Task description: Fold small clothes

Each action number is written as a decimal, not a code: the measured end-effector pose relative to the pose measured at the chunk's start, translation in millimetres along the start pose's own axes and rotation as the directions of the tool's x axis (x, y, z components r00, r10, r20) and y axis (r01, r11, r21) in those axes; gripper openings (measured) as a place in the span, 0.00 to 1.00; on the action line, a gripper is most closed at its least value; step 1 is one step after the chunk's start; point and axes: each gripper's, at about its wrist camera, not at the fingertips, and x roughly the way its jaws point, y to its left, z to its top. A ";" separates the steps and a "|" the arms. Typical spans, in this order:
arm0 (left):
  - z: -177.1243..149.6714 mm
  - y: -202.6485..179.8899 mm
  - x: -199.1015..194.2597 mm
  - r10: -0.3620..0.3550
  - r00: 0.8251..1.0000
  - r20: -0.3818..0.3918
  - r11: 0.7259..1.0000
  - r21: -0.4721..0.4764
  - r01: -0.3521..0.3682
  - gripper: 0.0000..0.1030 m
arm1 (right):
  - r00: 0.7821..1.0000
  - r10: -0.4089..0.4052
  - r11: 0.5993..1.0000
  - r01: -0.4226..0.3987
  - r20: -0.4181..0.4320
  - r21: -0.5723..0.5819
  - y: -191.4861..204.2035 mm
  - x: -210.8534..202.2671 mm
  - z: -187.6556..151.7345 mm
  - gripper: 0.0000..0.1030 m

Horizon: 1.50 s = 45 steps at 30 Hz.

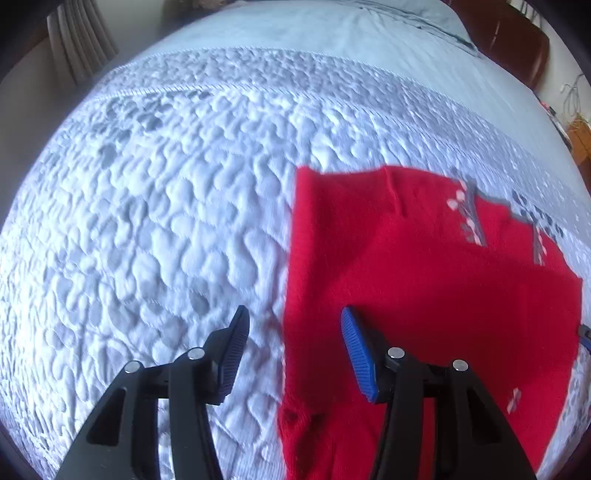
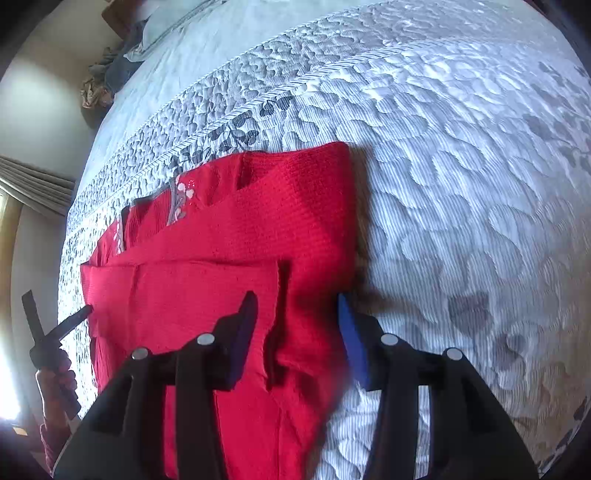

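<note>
A small red knit sweater (image 1: 424,266) with grey and pink trim lies flat on the quilted bedspread, its sides folded inward. My left gripper (image 1: 293,317) is open, its jaws astride the sweater's left edge just above the fabric. My right gripper (image 2: 297,302) is open over the sweater's right edge (image 2: 314,229); a folded sleeve panel (image 2: 184,291) lies across the body. The left gripper (image 2: 79,315) shows in the right wrist view at the sweater's far side, held by a hand.
The white and grey quilted bedspread (image 1: 155,229) covers the bed all around. A plain pale sheet (image 1: 295,29) lies beyond it. A dark wooden headboard (image 1: 517,48) stands at the far right. Curtains (image 2: 33,184) and bundled cloth (image 2: 110,74) are at the room's left.
</note>
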 end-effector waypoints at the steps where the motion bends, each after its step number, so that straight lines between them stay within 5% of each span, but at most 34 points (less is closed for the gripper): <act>1: 4.7 -2.7 4.3 -0.003 1.000 -0.009 1.000 0.003 0.003 0.52 | 1.000 -0.010 1.000 0.010 -0.004 -0.009 2.9 3.9 3.3 0.44; 4: 12.6 -12.3 18.2 0.040 0.999 -0.014 0.999 0.029 -0.040 0.54 | 0.999 -0.039 0.998 0.038 -0.025 -0.045 13.1 13.5 9.5 0.44; 7: 19.2 -16.8 22.1 0.061 0.998 0.012 0.998 0.014 -0.062 0.57 | 0.995 -0.097 0.990 0.095 -0.021 -0.102 23.3 18.8 13.7 0.34; 10: 22.6 -19.8 26.2 0.061 0.998 0.027 0.998 0.000 -0.061 0.60 | 0.986 -0.157 0.973 0.163 0.050 -0.166 29.9 3.2 6.7 0.44; 13: 23.1 -22.3 32.1 0.062 0.997 0.038 0.998 0.012 -0.063 0.61 | 0.990 -0.107 0.980 0.120 0.091 -0.161 31.0 -13.7 3.1 0.45; 16: 21.4 -20.2 35.6 0.053 0.998 0.035 0.999 0.000 -0.053 0.61 | 0.999 -0.019 0.986 0.026 0.045 -0.166 38.0 -13.2 4.0 0.43; 22: 11.1 -18.6 22.1 0.009 1.000 -0.001 0.999 0.040 -0.008 0.60 | 0.993 -0.091 0.986 0.080 -0.070 -0.145 38.1 25.1 7.8 0.41; 24: 9.3 -19.6 22.7 0.012 1.000 0.000 0.998 0.061 -0.012 0.61 | 0.994 -0.083 0.989 0.073 -0.073 -0.124 34.5 32.3 7.2 0.31; 26: 11.1 -17.0 28.0 0.005 1.000 -0.007 0.999 0.047 -0.005 0.63 | 0.997 -0.061 0.990 0.053 -0.057 -0.132 37.6 29.6 9.5 0.08; 27: 12.8 -15.6 29.3 -0.001 1.000 -0.008 0.999 0.032 0.001 0.64 | 0.998 -0.046 0.990 0.039 -0.048 -0.139 39.5 26.9 9.5 0.07; 34: 5.1 -14.6 21.0 0.033 0.997 0.075 0.999 -0.026 -0.031 0.63 | 0.992 0.031 0.979 -0.006 0.121 -0.204 54.7 -21.7 20.9 0.06; 39: -1.2 -22.3 27.7 0.093 0.990 0.102 0.996 -0.019 -0.091 0.66 | 0.992 -0.126 0.983 0.126 0.008 -0.131 28.2 22.7 33.1 0.08; 41: -1.9 -27.4 26.6 0.116 0.987 0.111 0.993 0.010 -0.118 0.66 | 0.993 -0.116 0.990 0.114 -0.021 -0.077 15.0 38.0 30.7 0.08; 45: -5.0 -25.9 15.3 0.095 0.990 0.106 0.995 0.026 -0.098 0.64 | 0.998 -0.061 0.996 0.062 0.016 -0.071 16.0 22.7 20.9 0.28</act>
